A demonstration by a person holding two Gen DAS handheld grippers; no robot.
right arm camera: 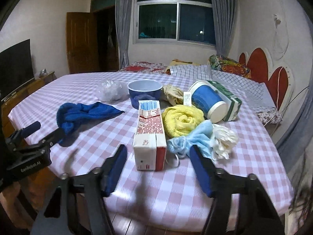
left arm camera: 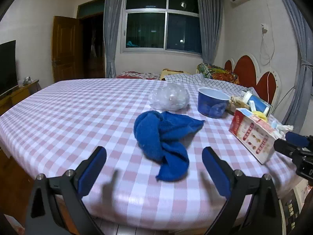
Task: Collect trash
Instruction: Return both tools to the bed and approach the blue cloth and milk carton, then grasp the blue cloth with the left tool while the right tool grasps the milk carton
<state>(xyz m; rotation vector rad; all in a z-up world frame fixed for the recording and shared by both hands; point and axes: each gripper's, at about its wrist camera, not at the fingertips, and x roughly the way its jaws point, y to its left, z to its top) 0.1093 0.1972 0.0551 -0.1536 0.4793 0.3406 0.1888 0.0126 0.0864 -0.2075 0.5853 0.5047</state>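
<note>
A crumpled blue cloth point(left arm camera: 164, 135) lies on the checked table point(left arm camera: 68, 113); my left gripper point(left arm camera: 154, 152) is open just in front of it, empty. In the right wrist view the cloth point(right arm camera: 82, 115) lies at left and the left gripper point(right arm camera: 45, 133) touches its near end. A red-and-white carton point(right arm camera: 149, 131) lies on its side between the fingers of my open right gripper point(right arm camera: 158, 150), near their tips. Beside it lie a light-blue face mask point(right arm camera: 193, 139), a white crumpled wad point(right arm camera: 225, 139), a yellow cloth point(right arm camera: 182, 121) and a tipped blue paper cup point(right arm camera: 209, 101).
A blue bowl point(right arm camera: 144, 94), a clear crumpled plastic bag point(right arm camera: 111, 92), a beige crumpled bag point(right arm camera: 172, 94) and a green-white box point(right arm camera: 228, 99) sit farther back. The table's front edge point(right arm camera: 176, 221) is under my fingers. A bed stands behind the table.
</note>
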